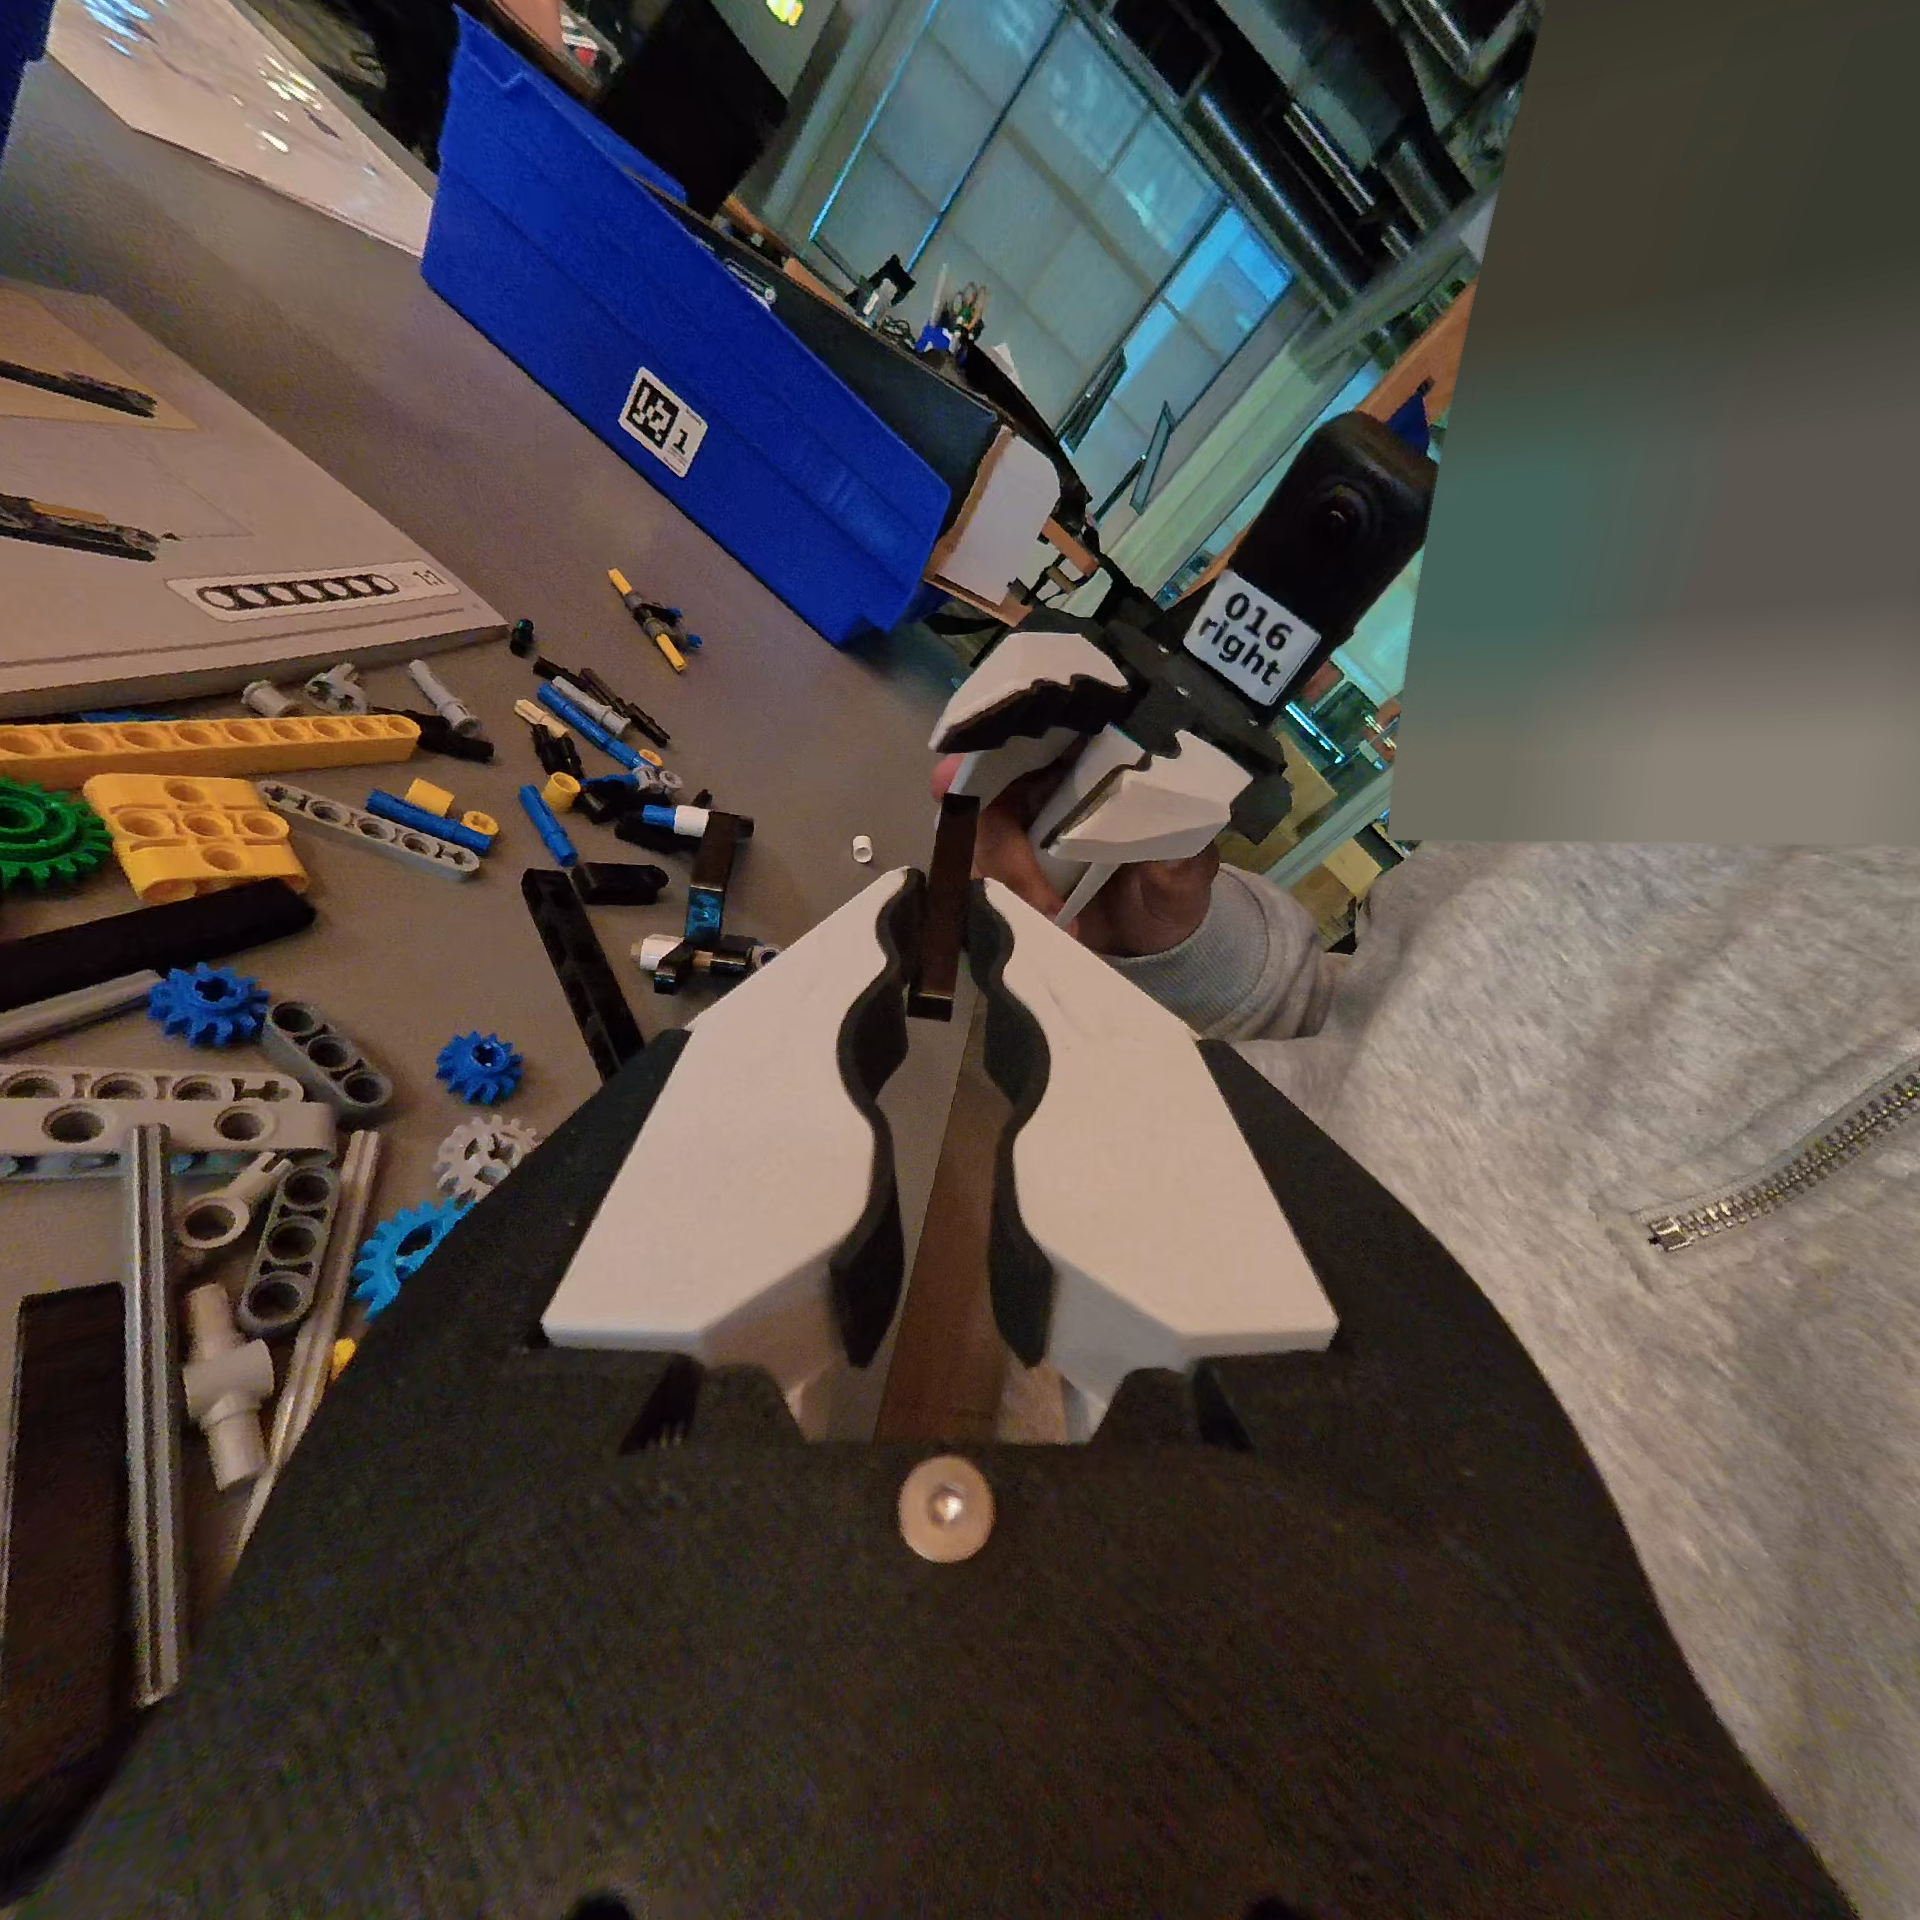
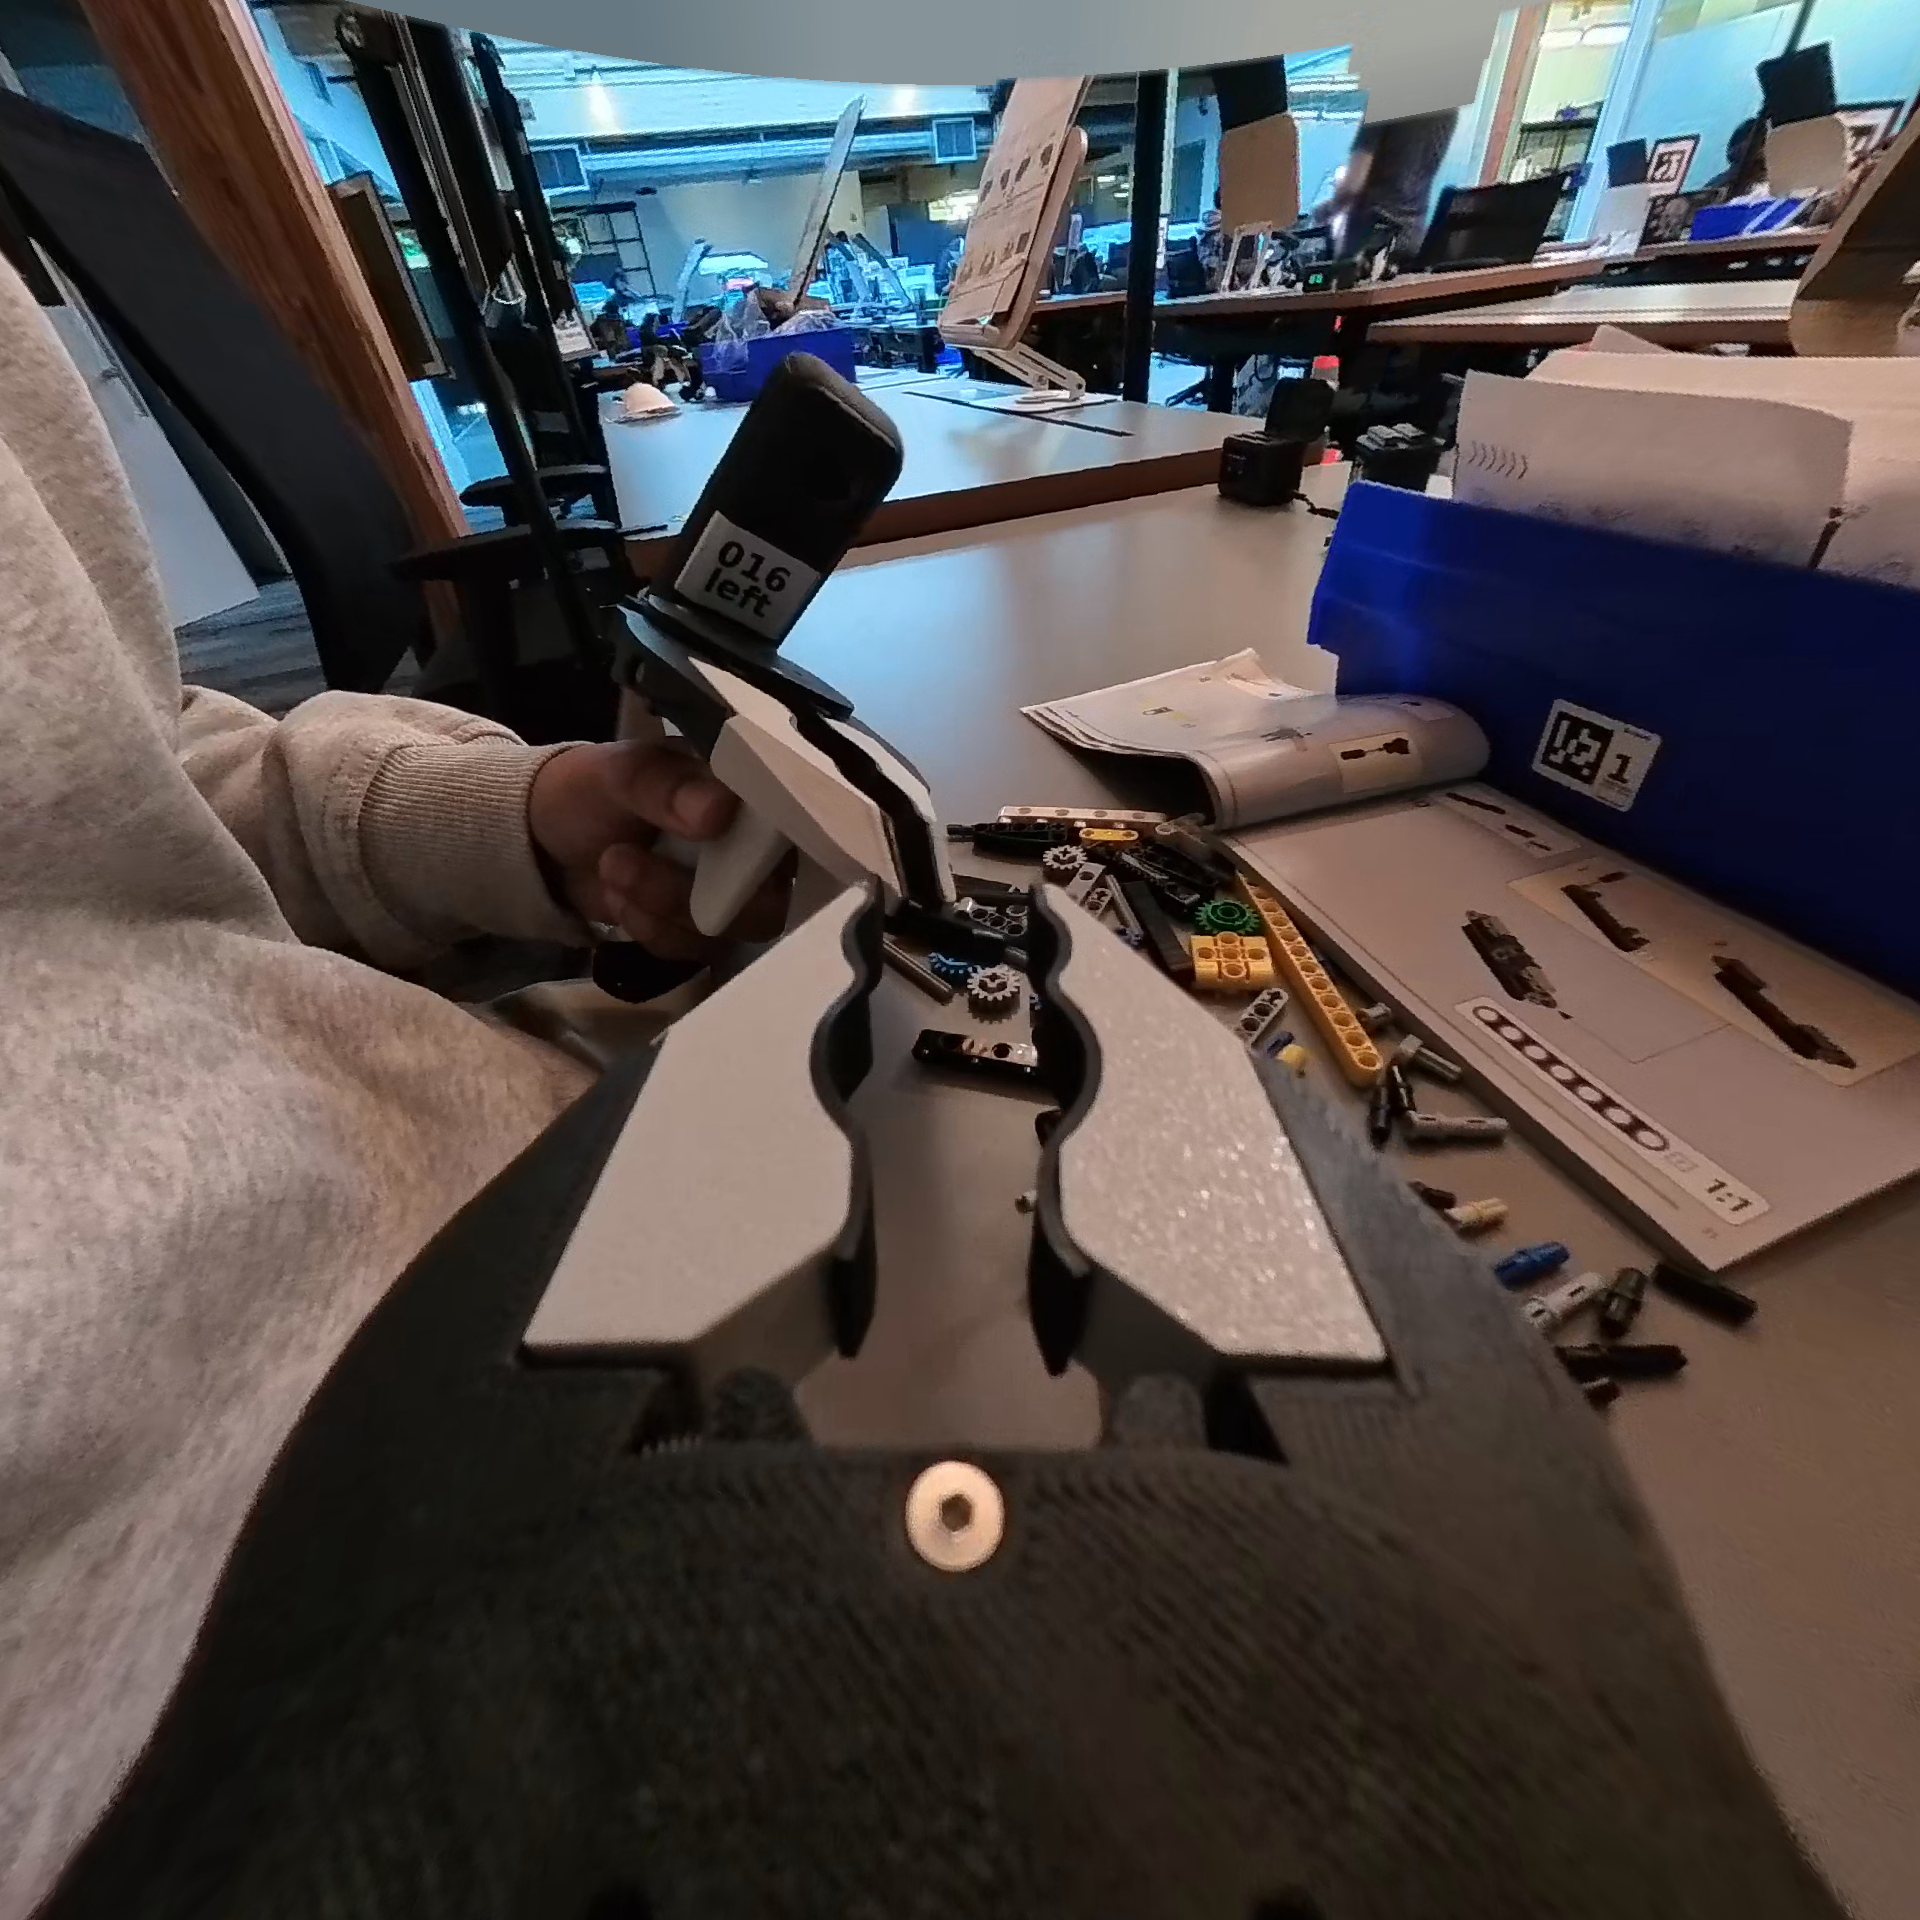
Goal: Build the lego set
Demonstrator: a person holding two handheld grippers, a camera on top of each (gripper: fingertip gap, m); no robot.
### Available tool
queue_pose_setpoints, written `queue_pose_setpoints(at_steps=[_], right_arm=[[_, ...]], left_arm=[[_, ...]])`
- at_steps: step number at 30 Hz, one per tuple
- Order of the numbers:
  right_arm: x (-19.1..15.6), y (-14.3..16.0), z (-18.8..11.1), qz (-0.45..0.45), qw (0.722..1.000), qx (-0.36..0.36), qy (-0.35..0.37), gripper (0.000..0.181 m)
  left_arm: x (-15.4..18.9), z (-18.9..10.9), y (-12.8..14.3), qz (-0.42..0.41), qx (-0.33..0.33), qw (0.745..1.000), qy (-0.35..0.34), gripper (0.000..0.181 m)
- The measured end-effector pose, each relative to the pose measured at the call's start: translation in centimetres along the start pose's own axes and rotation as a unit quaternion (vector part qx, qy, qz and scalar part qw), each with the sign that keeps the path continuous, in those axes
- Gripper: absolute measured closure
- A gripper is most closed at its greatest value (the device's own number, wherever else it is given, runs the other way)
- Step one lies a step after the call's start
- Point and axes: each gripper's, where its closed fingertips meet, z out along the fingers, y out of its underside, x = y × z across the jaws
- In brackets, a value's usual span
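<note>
1. Left gripper: jaws narrow, clamped on a black beam that stands on end between the tips and pokes out beyond them.
2. Right gripper: jaws wide apart, holding nothing, above the table.
3. Between the right jaws, on the table: a short black beam with holes; farther ahead, a grey gear.
4. Just ahead of the right jaws: the left gripper's tips and the black piece in them.
5. Right of the right jaws: long yellow beam, yellow block, green gear, open instruction booklet, blue bin.
6. Left of the left jaws: loose parts spread across the table, among them blue gears, grey beams, a long yellow beam.
7. Right of the left jaws: grey zipped sweatshirt.
</note>
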Motion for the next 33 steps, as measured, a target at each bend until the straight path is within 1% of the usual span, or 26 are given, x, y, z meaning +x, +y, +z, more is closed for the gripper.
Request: queue_pose_setpoints(at_steps=[17,25,27,29,33], right_arm=[[0.4,0.0,-0.5,0.037,0.999,0.002,0.000,0.155],[-0.3,0.1,-0.8,0.056,0.998,-0.002,-0.038,0.154],[-0.2,0.7,-1.0,0.029,0.999,-0.024,-0.028,0.156],[0.1,1.4,-1.2,-0.019,0.999,-0.048,-0.009,0.156],[-0.6,1.7,-1.3,-0.101,0.992,-0.070,-0.001,0.157]], left_arm=[[0.0,0.1,0.2,-0.004,-0.008,1.000,0.003,0.175],[0.0,0.1,0.3,-0.007,-0.013,1.000,0.007,0.175],[0.1,0.1,0.4,-0.008,-0.014,1.000,0.011,0.175],[0.3,0.1,0.5,-0.011,-0.020,1.000,0.019,0.175],[0.6,0.3,1.0,-0.015,-0.037,0.999,0.029,0.175]])
